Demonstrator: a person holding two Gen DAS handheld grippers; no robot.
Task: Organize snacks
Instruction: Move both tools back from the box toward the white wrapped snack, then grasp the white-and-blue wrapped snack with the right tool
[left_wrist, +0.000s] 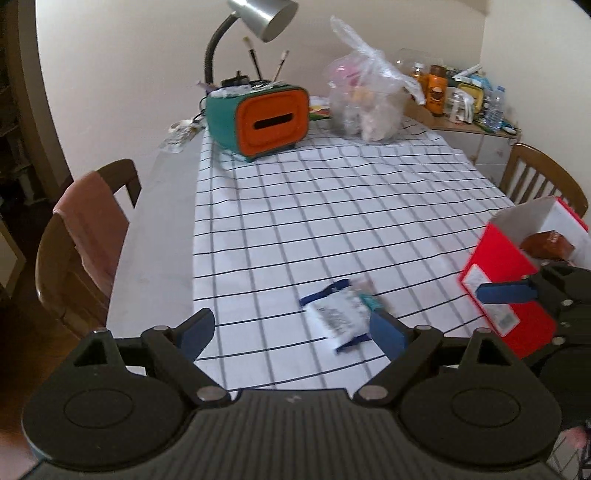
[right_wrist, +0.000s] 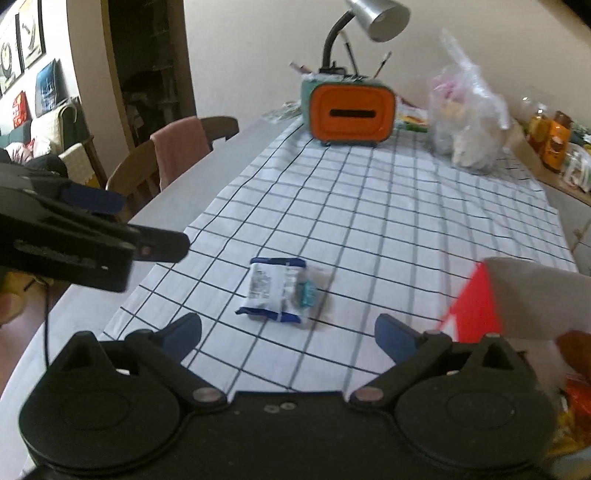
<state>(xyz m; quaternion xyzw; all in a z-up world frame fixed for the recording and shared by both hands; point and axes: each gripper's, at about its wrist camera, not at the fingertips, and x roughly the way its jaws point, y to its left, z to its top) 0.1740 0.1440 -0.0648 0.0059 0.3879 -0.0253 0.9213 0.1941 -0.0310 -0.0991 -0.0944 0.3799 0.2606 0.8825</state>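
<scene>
Left wrist view: left gripper (left_wrist: 291, 326) held low over the near edge of the checked tablecloth (left_wrist: 332, 206), fingers pointing up the table, jaws spread wide, nothing between them.
Snack packet: white-and-blue packet (left_wrist: 338, 315) lies flat on the cloth, just ahead of the left gripper's right finger (left_wrist: 386, 330); contact with that finger cannot be told, the frame is blurred.
Small teal item (left_wrist: 371, 301): sits at the packet's right edge, too blurred to identify.
Red box (left_wrist: 513, 273): open-topped, at the right edge of the cloth, tilted; a brown packet (left_wrist: 546, 245) shows inside it.
Right gripper (left_wrist: 517, 291) from the left camera: comes in from the right, in front of the red box, one blue finger pointing left across the box face.
Right wrist view: right gripper (right_wrist: 288, 336) low over the near cloth, jaws wide apart, holding nothing; the packet lies ahead, between the finger lines but beyond the tips.
Left gripper from the right camera: enters from the left, well above the table, pointing right.
Far end: orange-and-teal box (left_wrist: 264, 120), desk lamp (left_wrist: 258, 18), clear plastic bag (left_wrist: 365, 99).
Sides: wooden chair with pink cloth (left_wrist: 85, 236) at left.
</scene>
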